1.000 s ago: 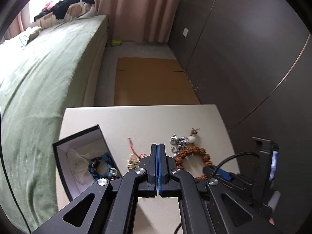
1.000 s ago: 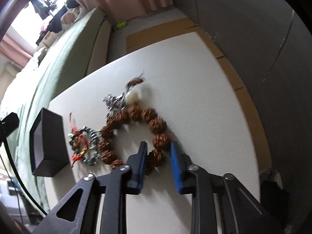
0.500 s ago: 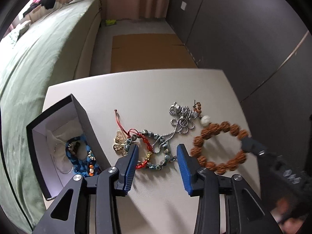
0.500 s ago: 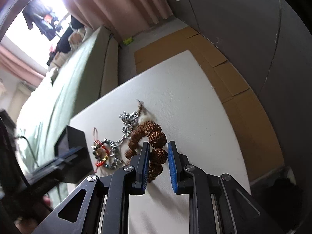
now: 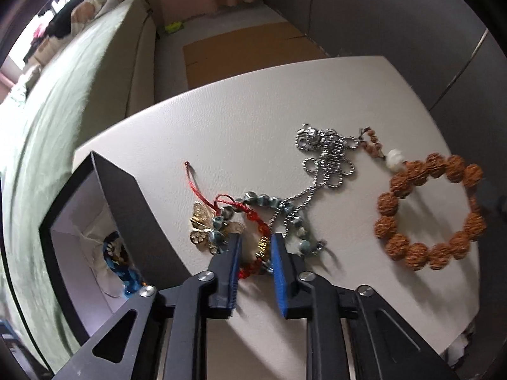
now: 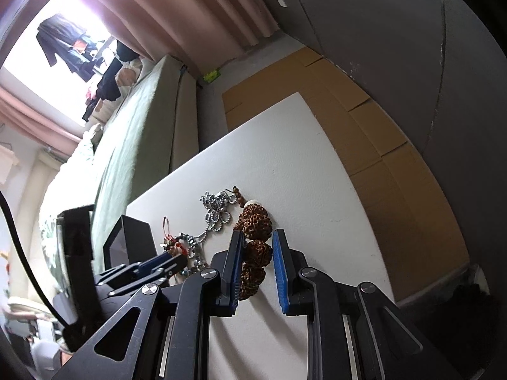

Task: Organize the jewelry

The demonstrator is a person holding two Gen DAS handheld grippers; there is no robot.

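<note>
While the left gripper (image 5: 255, 247) is tilted low over the white table (image 5: 228, 120), its blue pads stand apart on either side of the red cord bracelet (image 5: 258, 237), not clamped on it. That bracelet lies tangled with a gold butterfly charm (image 5: 206, 224), grey beads and a silver ball chain (image 5: 326, 164). Just left of them stands the open black box (image 5: 126, 209), with a blue bracelet (image 5: 126, 272) inside.

On the right, the right gripper (image 6: 258, 250) reaches forward with jaws parted around the brown seed-bead bracelet (image 6: 255, 234); whether the pads touch the beads cannot be told. In the left wrist view this bracelet (image 5: 427, 212) lies as a ring, well right of the chain.
</note>
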